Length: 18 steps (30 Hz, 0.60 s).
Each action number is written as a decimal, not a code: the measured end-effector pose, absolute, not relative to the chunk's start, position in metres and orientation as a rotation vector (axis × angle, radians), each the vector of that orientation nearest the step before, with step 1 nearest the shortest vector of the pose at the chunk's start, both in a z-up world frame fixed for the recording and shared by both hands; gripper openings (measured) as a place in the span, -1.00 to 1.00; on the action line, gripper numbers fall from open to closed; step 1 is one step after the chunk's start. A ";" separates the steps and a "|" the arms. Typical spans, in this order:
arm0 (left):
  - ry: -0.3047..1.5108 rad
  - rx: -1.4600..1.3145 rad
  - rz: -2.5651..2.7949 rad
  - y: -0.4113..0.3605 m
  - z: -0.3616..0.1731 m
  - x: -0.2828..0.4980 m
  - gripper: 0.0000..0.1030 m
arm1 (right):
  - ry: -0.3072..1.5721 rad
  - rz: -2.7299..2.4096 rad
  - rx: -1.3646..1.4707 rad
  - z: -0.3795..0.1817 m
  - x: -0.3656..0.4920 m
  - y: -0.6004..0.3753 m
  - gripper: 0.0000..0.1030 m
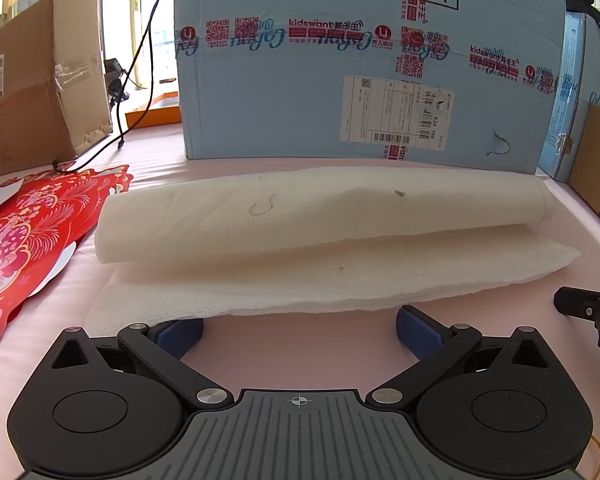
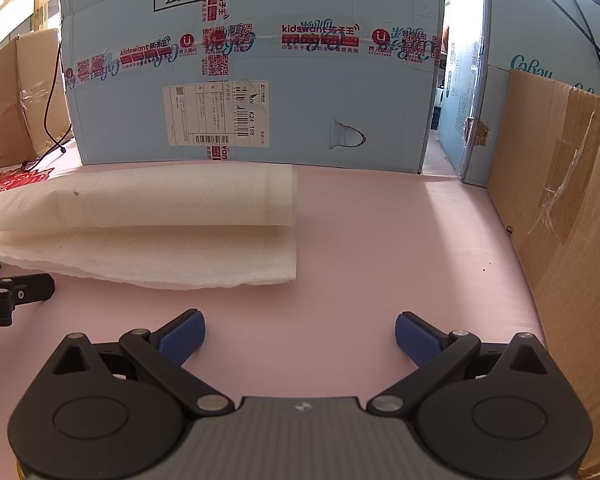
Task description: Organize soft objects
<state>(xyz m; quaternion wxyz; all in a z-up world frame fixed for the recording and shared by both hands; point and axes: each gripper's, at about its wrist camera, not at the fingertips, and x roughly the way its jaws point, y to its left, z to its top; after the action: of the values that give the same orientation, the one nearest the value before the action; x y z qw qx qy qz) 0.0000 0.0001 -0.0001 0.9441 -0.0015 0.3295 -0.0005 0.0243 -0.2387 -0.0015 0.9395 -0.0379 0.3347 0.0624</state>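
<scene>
A white foam sheet (image 1: 320, 240) lies folded over on the pink table (image 1: 300, 344), its upper layer curled back toward the blue box. My left gripper (image 1: 300, 334) stands wide open just in front of the sheet's near edge, its left blue pad partly under that edge. Nothing is between its pads. In the right wrist view the same foam sheet (image 2: 152, 232) lies to the left. My right gripper (image 2: 300, 336) is wide open over bare pink table (image 2: 360, 260), to the right of the sheet's corner. The right gripper's tip (image 1: 588, 308) shows at the left wrist view's right edge.
A large blue carton (image 1: 360, 72) stands right behind the sheet. A brown box (image 1: 32, 88) and black cables (image 1: 140, 80) are at the back left. Red paper cutouts (image 1: 28, 240) lie left. Brown cardboard (image 2: 572, 220) walls the right side. The left gripper's arm (image 2: 12, 292) shows left.
</scene>
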 end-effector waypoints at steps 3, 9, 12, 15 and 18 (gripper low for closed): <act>0.672 -0.004 -0.001 0.000 0.000 0.000 1.00 | 0.683 0.128 -0.076 -0.001 0.025 -0.239 1.00; 0.671 -0.003 -0.001 0.000 -0.001 0.000 1.00 | 0.683 0.128 -0.074 -0.001 0.026 -0.239 1.00; 0.671 -0.002 -0.001 0.000 0.001 -0.002 1.00 | 0.683 0.131 -0.068 -0.004 0.022 -0.239 1.00; 0.670 -0.002 -0.001 0.000 -0.001 -0.001 1.00 | 0.682 0.131 -0.068 -0.006 0.022 -0.239 1.00; 0.670 -0.001 -0.001 0.000 -0.001 -0.001 1.00 | 0.682 0.131 -0.067 -0.007 0.023 -0.238 1.00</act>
<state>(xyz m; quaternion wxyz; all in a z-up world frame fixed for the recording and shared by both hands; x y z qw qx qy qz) -0.0012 0.0004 -0.0013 0.9444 -0.0006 0.3289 -0.0004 0.0228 -0.2383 -0.0073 0.9398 -0.0328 0.3341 0.0643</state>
